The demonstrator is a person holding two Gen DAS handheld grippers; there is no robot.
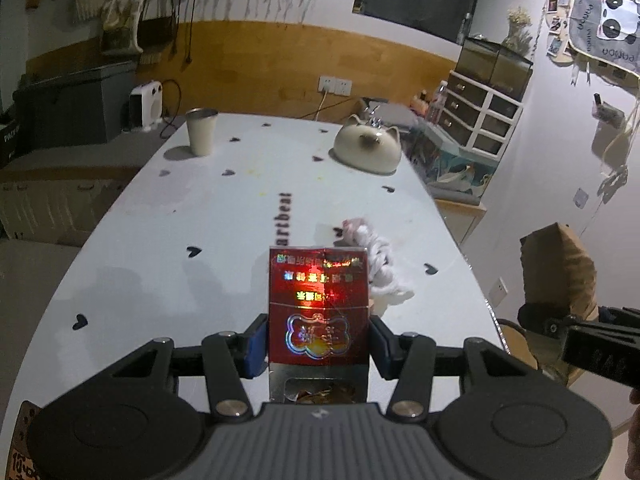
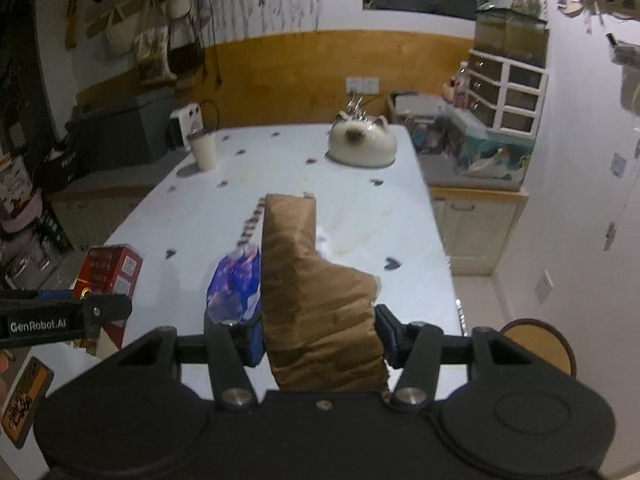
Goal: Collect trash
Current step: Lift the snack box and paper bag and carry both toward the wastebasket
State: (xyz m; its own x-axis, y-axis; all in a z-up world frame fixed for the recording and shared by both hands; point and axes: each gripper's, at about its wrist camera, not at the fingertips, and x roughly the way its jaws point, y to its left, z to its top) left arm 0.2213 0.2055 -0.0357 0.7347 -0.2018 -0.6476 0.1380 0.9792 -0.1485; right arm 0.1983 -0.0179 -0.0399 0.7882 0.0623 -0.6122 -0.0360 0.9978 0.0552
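Both hands loaded: left gripper (image 1: 319,340) clamps the red box (image 1: 319,304), right gripper (image 2: 320,336) pinches the brown bag (image 2: 320,312), both above the table (image 1: 160,240). Left lying there: tissue (image 1: 384,272), blue wrapper (image 2: 234,284).

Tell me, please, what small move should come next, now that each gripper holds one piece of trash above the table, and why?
Probably carry both pieces away to a bin; none shows in either view. The left gripper is shut on the red box, the right gripper on the brown paper bag. Both are full, so the white tissue and blue wrapper on the table must wait.
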